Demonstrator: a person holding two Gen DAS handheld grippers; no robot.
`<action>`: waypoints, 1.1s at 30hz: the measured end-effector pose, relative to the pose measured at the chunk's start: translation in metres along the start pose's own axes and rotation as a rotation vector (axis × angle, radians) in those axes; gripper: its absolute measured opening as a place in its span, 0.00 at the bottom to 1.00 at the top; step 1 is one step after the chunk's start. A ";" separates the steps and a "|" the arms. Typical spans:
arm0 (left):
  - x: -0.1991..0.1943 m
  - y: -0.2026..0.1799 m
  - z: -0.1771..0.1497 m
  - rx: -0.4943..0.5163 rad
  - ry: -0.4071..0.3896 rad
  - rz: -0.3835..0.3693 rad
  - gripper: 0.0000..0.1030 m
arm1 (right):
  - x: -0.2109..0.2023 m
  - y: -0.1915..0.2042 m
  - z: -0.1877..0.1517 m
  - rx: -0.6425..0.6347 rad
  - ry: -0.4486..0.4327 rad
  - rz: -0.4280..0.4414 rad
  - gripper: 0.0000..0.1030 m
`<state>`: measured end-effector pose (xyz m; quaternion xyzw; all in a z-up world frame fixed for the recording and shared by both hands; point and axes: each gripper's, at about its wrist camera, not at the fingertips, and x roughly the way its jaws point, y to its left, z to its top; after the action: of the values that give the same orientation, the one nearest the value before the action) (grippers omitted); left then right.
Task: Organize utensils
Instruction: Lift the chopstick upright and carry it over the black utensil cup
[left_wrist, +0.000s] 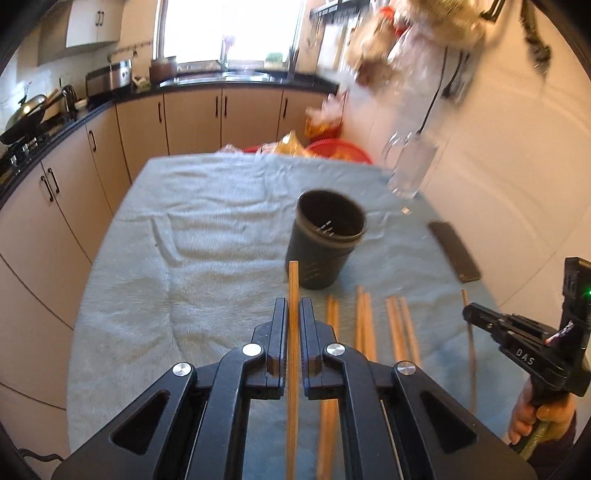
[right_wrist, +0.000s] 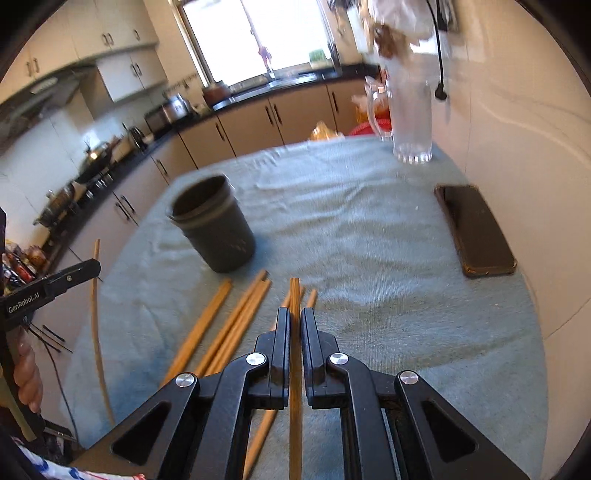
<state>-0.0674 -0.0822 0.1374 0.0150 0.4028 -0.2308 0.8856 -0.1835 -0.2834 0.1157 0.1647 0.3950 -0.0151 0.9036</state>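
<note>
My left gripper (left_wrist: 293, 304) is shut on one wooden chopstick (left_wrist: 293, 280), held above the grey-blue cloth and pointing toward the dark cylindrical holder (left_wrist: 325, 240), which stands upright just beyond its tip. My right gripper (right_wrist: 294, 314) is shut on another chopstick (right_wrist: 294, 291), lifted over the loose ones. Several more chopsticks (right_wrist: 236, 325) lie side by side on the cloth in front of the holder (right_wrist: 214, 229). Each gripper shows in the other's view with its stick: the right (left_wrist: 467, 312) at the right edge, the left (right_wrist: 92, 266) at the left edge.
A dark phone (right_wrist: 476, 229) lies flat near the wall on the right. A clear glass mug (right_wrist: 412, 122) stands at the table's far right corner. The cloth-covered table (left_wrist: 184, 221) sits beside kitchen cabinets on the left, with red baskets and bags (left_wrist: 332, 147) behind it.
</note>
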 end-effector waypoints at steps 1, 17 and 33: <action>-0.009 -0.003 -0.002 0.000 -0.016 -0.006 0.05 | -0.008 0.003 -0.001 -0.004 -0.019 0.005 0.06; -0.101 -0.041 -0.047 0.055 -0.178 -0.035 0.05 | -0.106 0.028 -0.022 -0.065 -0.232 0.070 0.06; -0.129 -0.050 -0.034 0.061 -0.258 -0.066 0.05 | -0.124 0.044 -0.009 -0.112 -0.287 0.112 0.06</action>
<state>-0.1857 -0.0688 0.2155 -0.0014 0.2787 -0.2719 0.9211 -0.2681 -0.2515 0.2113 0.1320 0.2521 0.0341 0.9580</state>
